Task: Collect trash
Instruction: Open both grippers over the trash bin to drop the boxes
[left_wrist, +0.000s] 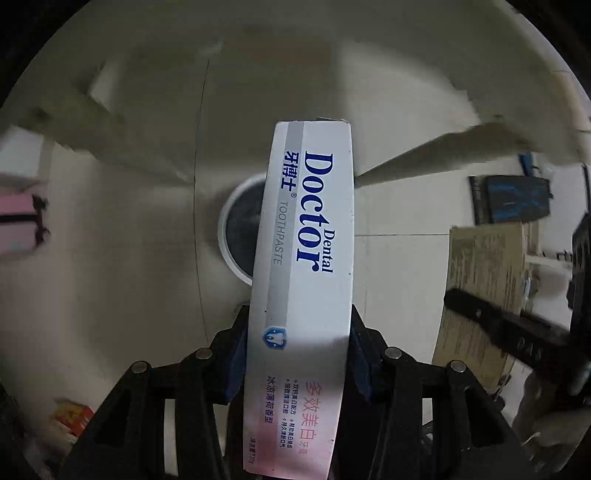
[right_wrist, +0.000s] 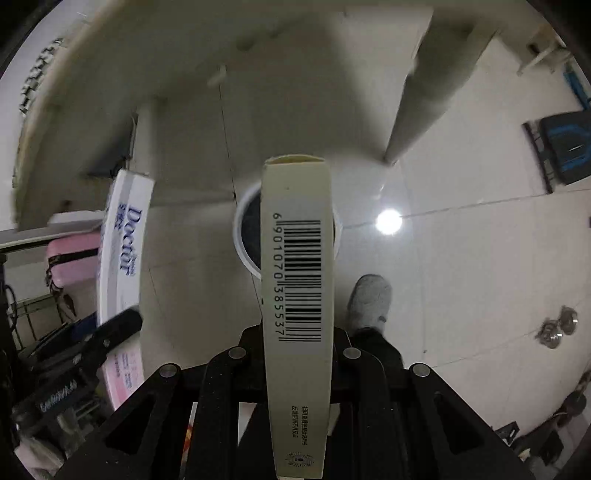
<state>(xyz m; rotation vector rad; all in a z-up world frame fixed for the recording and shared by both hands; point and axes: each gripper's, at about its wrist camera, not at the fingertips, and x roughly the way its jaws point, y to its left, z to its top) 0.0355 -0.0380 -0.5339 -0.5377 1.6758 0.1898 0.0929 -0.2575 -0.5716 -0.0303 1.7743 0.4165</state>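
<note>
Between the left gripper's (left_wrist: 297, 354) closed-in fingers sits the toothpaste box (left_wrist: 303, 258); the right gripper (right_wrist: 297, 343) clamps a barcoded carton (right_wrist: 297, 277), both above the bin (right_wrist: 248, 236).

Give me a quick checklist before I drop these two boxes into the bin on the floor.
1. Left gripper clamped on the toothpaste box: ok.
2. Right gripper clamped on the beige barcode box: ok.
3. Bin in view beyond both boxes: ok.
4. Either box directly over the bin opening: cannot tell.
5. Bin has room left: cannot tell, the inside is dark.
6. Slippered foot clear of the bin: ok, it stands beside it.
</note>
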